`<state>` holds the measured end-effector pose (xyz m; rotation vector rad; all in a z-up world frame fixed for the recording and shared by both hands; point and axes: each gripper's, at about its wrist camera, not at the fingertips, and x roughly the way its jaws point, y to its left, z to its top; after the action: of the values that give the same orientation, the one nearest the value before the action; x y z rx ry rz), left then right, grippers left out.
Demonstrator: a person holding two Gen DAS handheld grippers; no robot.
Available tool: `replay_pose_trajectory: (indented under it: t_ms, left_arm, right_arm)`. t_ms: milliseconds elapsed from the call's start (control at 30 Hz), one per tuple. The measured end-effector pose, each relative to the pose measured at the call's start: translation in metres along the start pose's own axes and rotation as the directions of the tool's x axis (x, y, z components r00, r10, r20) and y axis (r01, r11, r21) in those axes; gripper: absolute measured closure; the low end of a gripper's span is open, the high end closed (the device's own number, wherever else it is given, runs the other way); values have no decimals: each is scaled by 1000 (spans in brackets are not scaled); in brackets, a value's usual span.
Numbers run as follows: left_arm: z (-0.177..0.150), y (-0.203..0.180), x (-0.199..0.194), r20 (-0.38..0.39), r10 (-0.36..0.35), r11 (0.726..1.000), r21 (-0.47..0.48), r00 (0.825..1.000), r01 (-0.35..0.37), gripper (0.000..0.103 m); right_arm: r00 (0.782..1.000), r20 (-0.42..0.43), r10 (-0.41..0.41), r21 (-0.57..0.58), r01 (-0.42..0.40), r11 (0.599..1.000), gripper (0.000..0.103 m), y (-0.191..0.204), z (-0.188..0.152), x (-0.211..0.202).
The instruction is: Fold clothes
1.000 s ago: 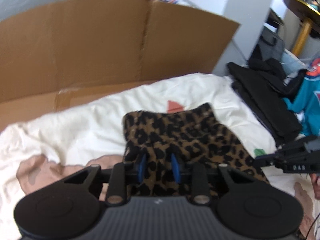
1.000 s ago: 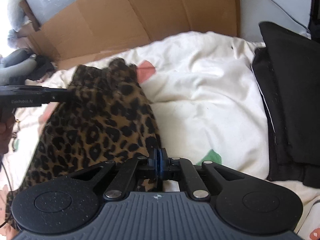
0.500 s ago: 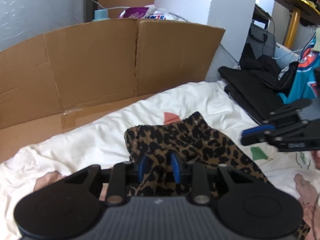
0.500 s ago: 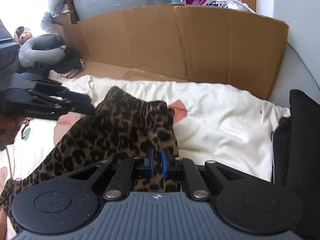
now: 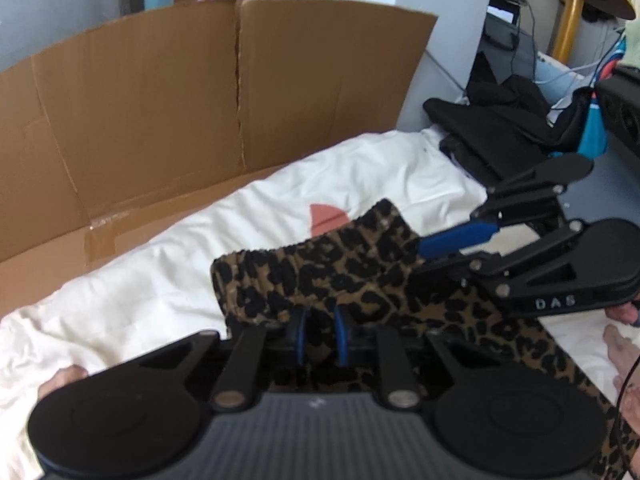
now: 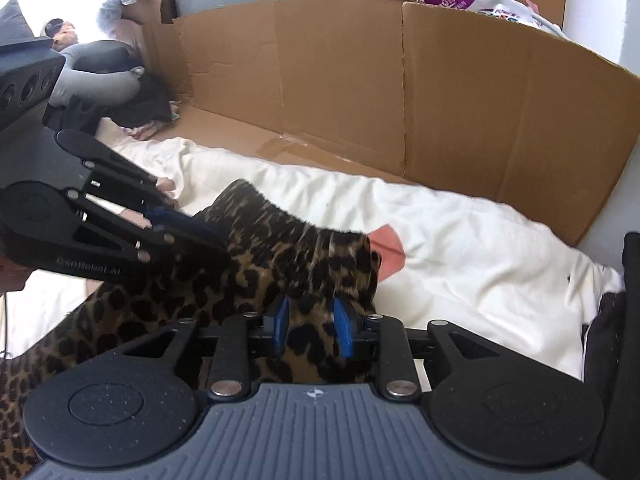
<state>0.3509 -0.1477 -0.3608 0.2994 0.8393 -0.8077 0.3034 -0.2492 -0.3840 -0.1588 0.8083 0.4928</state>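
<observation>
A leopard-print garment point(image 5: 320, 272) is held up above a white bed cover point(image 5: 160, 292), its elastic waistband on top. My left gripper point(image 5: 320, 336) is shut on the garment's near left part. My right gripper point(image 6: 311, 326) is shut on the garment point(image 6: 256, 264) at its right part, with cloth bunched between the blue pads. The right gripper also shows from the side in the left wrist view point(image 5: 452, 240), and the left gripper shows at the left of the right wrist view point(image 6: 208, 236). The garment's lower end trails down out of sight.
A tall cardboard sheet point(image 5: 200, 100) stands along the far side of the bed. A pile of black clothes point(image 5: 500, 128) lies at the right end, with black fabric point(image 6: 624, 320) at the right wrist view's edge. A grey neck pillow point(image 6: 96, 80) lies far left.
Both grippers have lifted the garment off the bed and come closer together. The right gripper's pads now stand wider with more cloth bunched between them.
</observation>
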Motion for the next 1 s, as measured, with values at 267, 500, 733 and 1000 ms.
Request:
replay_pose_trajectory:
  t_ms: [267, 500, 733, 1000]
  left_arm:
    - [-4, 12, 17, -16, 2, 998, -64, 1000, -3, 88]
    - [-8, 18, 23, -8, -2, 994, -109, 1000, 1, 88]
    - [-9, 14, 22, 2, 12, 994, -109, 1000, -11, 90]
    - [-8, 3, -2, 29, 26, 996, -82, 999, -23, 91]
  right_arm:
    - [995, -10, -96, 45, 96, 994, 70, -12, 8, 24]
    - [995, -50, -87, 181, 94, 979, 70, -28, 4, 41]
    - [995, -69, -73, 310, 91, 946, 64, -44, -6, 55]
    - [988, -97, -119, 322, 144, 936, 64, -36, 6, 50]
